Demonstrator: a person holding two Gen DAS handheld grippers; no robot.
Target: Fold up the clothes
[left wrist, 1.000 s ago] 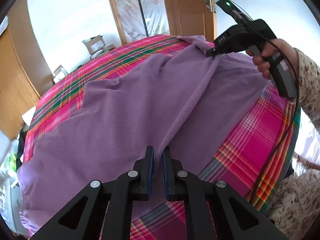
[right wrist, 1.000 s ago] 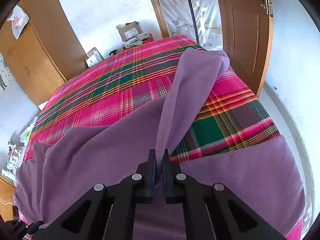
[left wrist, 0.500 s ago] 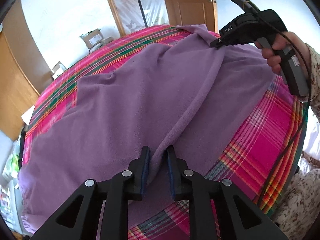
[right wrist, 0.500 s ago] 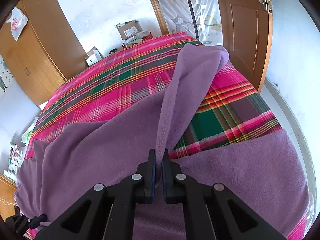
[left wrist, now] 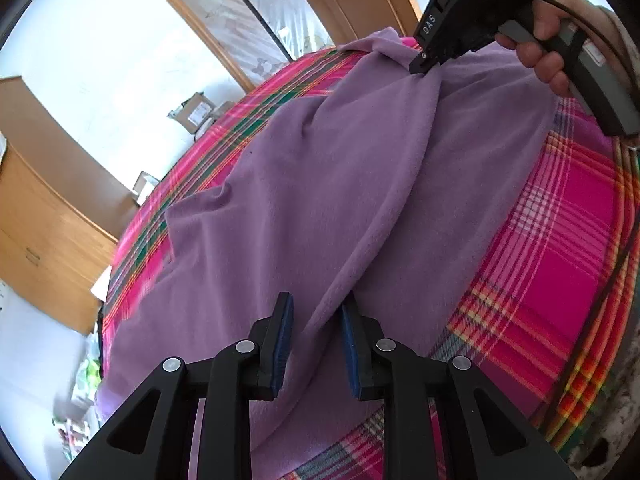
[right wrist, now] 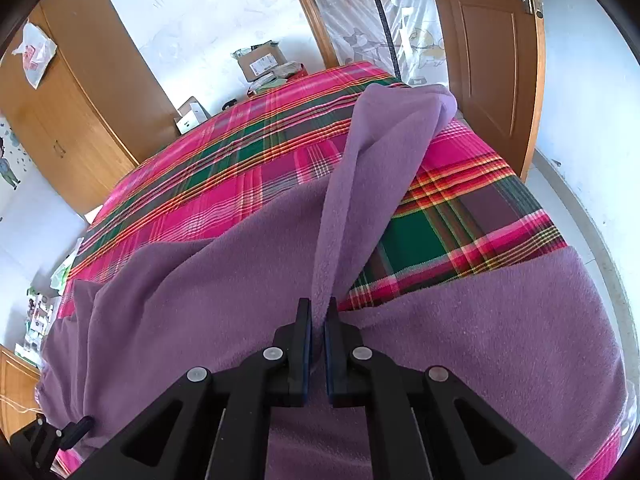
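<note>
A purple fleece garment [left wrist: 320, 184] lies spread over a bed covered with a pink, green and orange plaid sheet [left wrist: 560, 248]. The garment takes most of the near part of the bed, and the far part of the sheet is bare.

The left gripper [left wrist: 316, 320] is released: its two jaws stand apart, with blue pads on their inner faces. A raised fold of the purple cloth runs down between the jaws. The cloth touches or nearly touches the right jaw, and I cannot tell if it touches the left one. It is not pinched.

The right gripper [right wrist: 317, 320] is clenched on the garment. Its jaws are almost together and a thin ridge of the fleece is caught between them. From this grip a long strip of the cloth stretches away toward the far corner of the bed, near a wooden door [right wrist: 492, 60]. In the left wrist view the same gripper [left wrist: 426, 60] is seen at the upper right, held by a hand [left wrist: 540, 52], and its tip bites the cloth, which rises to it in a peak.

A wooden wardrobe [right wrist: 80, 120] stands at the left, and cardboard boxes [right wrist: 260, 62] lie behind the bed by the white wall.
</note>
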